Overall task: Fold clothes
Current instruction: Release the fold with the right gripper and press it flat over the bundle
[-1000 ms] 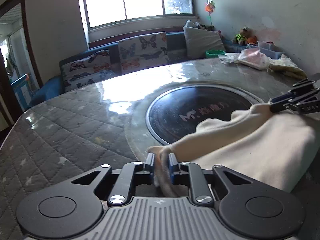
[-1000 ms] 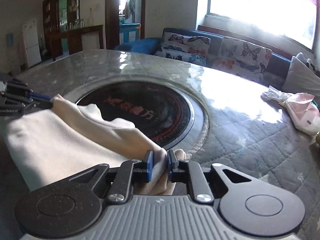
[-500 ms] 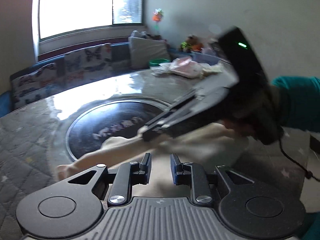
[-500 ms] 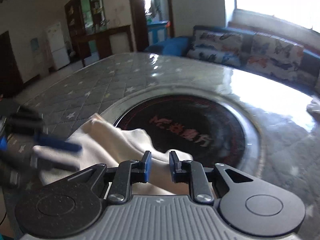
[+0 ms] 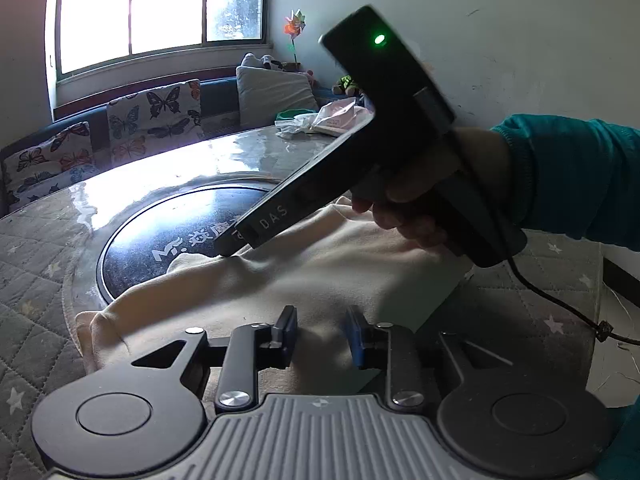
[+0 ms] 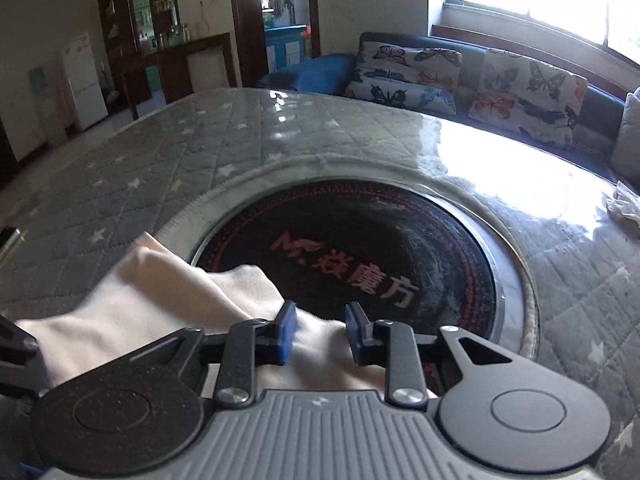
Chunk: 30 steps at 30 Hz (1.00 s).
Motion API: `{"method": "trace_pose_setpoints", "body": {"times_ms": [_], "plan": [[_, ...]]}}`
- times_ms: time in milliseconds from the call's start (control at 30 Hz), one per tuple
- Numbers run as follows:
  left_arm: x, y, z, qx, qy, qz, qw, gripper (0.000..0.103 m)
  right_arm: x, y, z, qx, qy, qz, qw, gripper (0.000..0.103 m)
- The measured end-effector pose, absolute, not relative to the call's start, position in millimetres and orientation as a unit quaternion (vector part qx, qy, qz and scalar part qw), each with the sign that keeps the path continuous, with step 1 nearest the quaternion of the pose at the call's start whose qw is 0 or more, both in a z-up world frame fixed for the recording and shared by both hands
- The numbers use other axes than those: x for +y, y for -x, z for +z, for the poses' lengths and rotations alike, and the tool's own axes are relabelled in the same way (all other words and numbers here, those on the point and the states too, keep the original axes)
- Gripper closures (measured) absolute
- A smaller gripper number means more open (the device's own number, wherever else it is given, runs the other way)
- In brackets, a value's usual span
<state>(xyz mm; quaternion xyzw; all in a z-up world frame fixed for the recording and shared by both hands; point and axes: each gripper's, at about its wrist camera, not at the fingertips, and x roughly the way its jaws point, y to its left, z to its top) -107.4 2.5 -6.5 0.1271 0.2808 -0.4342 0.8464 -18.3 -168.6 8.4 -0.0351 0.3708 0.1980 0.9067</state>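
One cream garment on the tabletop; my two grippers, left and right, fingers spread, pinching nothing.

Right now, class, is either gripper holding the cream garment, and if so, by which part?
Neither. The left gripper and right gripper are both open above the cream garment, which lies loose on the table.
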Motion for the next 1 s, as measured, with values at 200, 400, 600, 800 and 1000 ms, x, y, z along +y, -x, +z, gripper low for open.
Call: {"method": "trace_pose_setpoints", "body": {"times_ms": [200, 400, 600, 800, 1000], "plan": [[6, 109, -7, 0.282, -0.116, -0.429, 0.850, 0.068, -148, 19, 13, 0.367, 0.057, 0.245, 0.896, 0.077], [12, 117, -7, 0.289, -0.103, -0.429, 0.849, 0.057, -137, 3, 4, 0.383, 0.051, 0.227, 0.894, 0.074], [25, 117, 2, 0.294, -0.077, -0.423, 0.854, 0.055, -154, 15, 22, 0.361, 0.041, 0.223, 0.905, 0.073], [50, 96, 14, 0.296, -0.017, -0.383, 0.875, 0.055, -185, 61, 42, 0.342, 0.043, 0.230, 0.910, 0.073], [58, 78, 5, 0.315, -0.009, -0.355, 0.880, 0.055, -200, 110, 33, 0.357, 0.032, 0.244, 0.901, 0.073]]}}
